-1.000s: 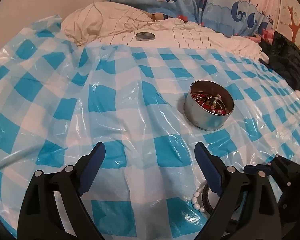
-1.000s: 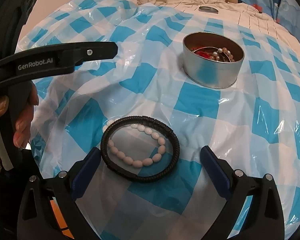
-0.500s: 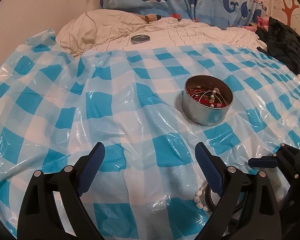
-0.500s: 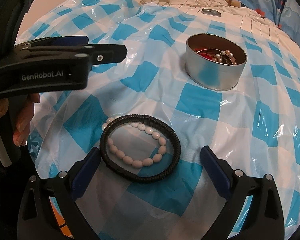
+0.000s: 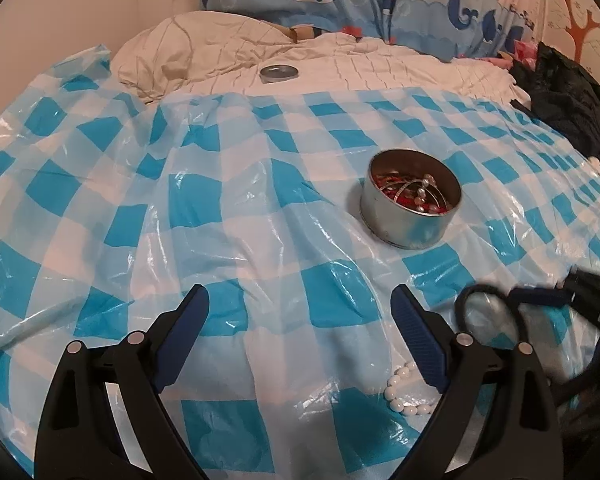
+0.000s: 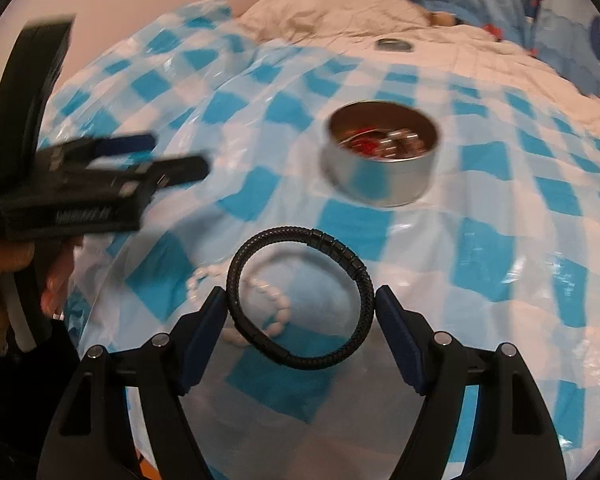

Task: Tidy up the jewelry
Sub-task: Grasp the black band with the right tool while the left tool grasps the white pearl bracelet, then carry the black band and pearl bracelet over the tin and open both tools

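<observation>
My right gripper (image 6: 300,316) is shut on a black braided bracelet (image 6: 352,268) and holds it lifted above the checked sheet; the bracelet also shows blurred in the left wrist view (image 5: 466,308). A white bead bracelet (image 6: 274,308) lies on the sheet below it and also shows in the left wrist view (image 5: 400,394). A round metal tin (image 6: 380,172) with red and pearl jewelry stands further ahead, and also shows in the left wrist view (image 5: 410,208). My left gripper (image 5: 300,332) is open and empty over the sheet.
A blue and white checked plastic sheet (image 5: 228,216) covers the bed. The tin's lid (image 5: 278,73) lies on the cream quilt at the back. Dark clothing (image 5: 568,96) lies at the far right. Whale-print pillows are by the wall.
My right gripper has closed on the black bracelet and raised it off the sheet, leaving the white bead bracelet lying. The left gripper has pulled back a little.
</observation>
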The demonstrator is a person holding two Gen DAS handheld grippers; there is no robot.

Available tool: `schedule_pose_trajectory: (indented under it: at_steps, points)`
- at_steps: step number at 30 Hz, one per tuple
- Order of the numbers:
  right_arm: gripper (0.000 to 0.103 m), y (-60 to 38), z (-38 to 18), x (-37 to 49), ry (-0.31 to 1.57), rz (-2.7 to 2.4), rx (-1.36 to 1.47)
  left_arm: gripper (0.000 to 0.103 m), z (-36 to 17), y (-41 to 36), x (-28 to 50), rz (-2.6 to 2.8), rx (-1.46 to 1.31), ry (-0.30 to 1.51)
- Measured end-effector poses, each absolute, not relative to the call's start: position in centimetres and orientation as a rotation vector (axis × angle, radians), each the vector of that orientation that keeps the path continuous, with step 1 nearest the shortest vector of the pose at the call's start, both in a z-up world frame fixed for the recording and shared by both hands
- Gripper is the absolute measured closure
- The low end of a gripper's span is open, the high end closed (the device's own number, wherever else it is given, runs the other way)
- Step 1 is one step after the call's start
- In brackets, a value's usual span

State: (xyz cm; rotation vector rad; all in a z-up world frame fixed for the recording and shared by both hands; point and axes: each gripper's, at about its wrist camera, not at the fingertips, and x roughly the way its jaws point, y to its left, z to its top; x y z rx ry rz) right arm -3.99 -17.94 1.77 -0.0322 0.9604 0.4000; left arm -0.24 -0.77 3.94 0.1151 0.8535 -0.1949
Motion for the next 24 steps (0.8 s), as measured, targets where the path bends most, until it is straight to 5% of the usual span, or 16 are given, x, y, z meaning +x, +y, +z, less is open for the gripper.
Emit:
schedule_pose_trajectory:
  at_steps: [12,13,15,16,17,24]
  points:
    - [0.030,-22.1,2.6,-3.5,0.961,0.262,0.031,0.012,-0.5,-8.6,-4.3,-0.514,0.441,0.931]
    - [0.030,-22.3,2.7,-3.6,0.959,0.260,0.038,0.017,-1.0,-8.7,-4.5,-0.518,0.449,0.939]
    - [0.030,-22.6,2.9,-3.5,0.953,0.262,0.055,0.047,-0.9,-8.2,-3.9,-0.580,0.353,1.015]
    - [0.030,-22.7,3.1,-3.4,0.948,0.261,0.063,0.076,-0.5,-7.9,-3.5,-0.573,0.331,1.031]
    - [0.030,-22.9,3.4,-3.3,0.940,0.260,0.076,0.089,-0.2,-7.7,-3.3,-0.565,0.331,1.031]
    - [0.030,-23.9,5.6,-2.3,0.874,0.257,0.177,0.097,4.1,-4.6,-1.2,-0.625,0.018,0.968]
